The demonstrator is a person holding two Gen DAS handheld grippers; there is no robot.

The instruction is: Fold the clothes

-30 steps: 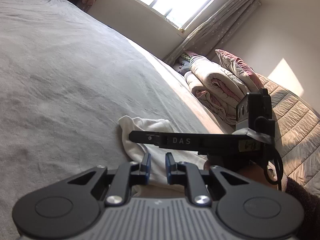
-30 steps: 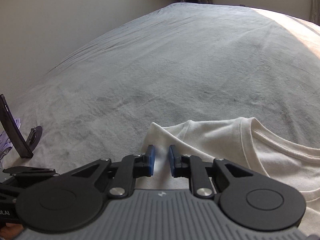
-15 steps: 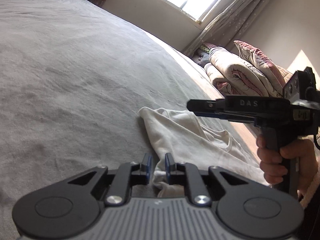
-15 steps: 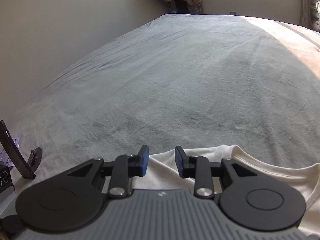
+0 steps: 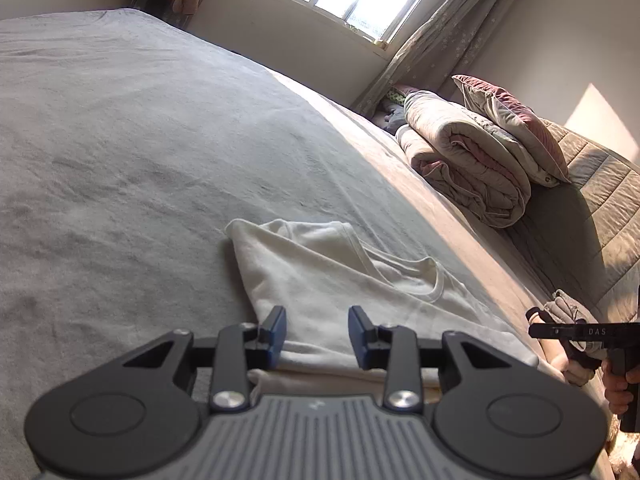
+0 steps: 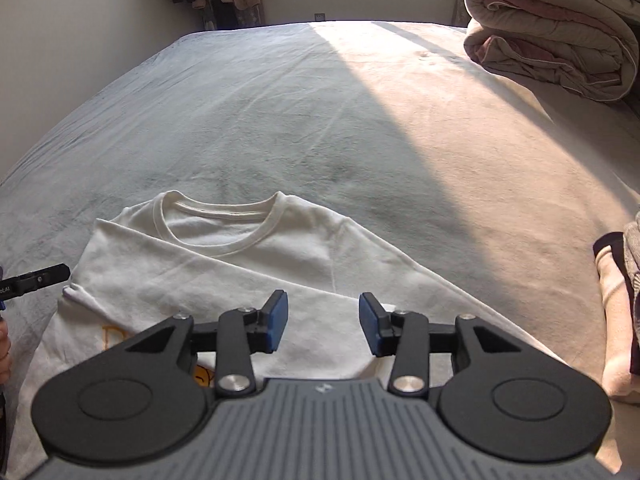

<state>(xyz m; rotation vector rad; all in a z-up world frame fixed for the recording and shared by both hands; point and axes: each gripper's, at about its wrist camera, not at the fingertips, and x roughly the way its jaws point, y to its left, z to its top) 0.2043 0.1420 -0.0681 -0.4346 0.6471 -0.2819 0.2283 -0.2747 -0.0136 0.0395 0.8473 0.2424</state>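
No containers are seen. A white T-shirt [image 6: 256, 280] is laid flat on the grey bed [image 6: 304, 120], partly folded, collar at the far end. It is found just ahead of and beneath both grippers.

L gripper [image 5: 317, 330]: jaws have just been opening and are parted approx. a third of their range; shirt cloth is seen under and between the pads, but no pinch on it is shown.

R gripper [image 6: 323, 322]: jaws also just been opening, parted somewhat wider; nothing is clamped, shirt lies below the gap.

Writing: "DAS" is read on the R gripper's body in the left wrist view, to the right of the L gripper. A yellow print on the shirt front is partly hidden by the R gripper; illegible.

A rolled quilt [image 6: 552, 36] is seen far right of the R gripper.
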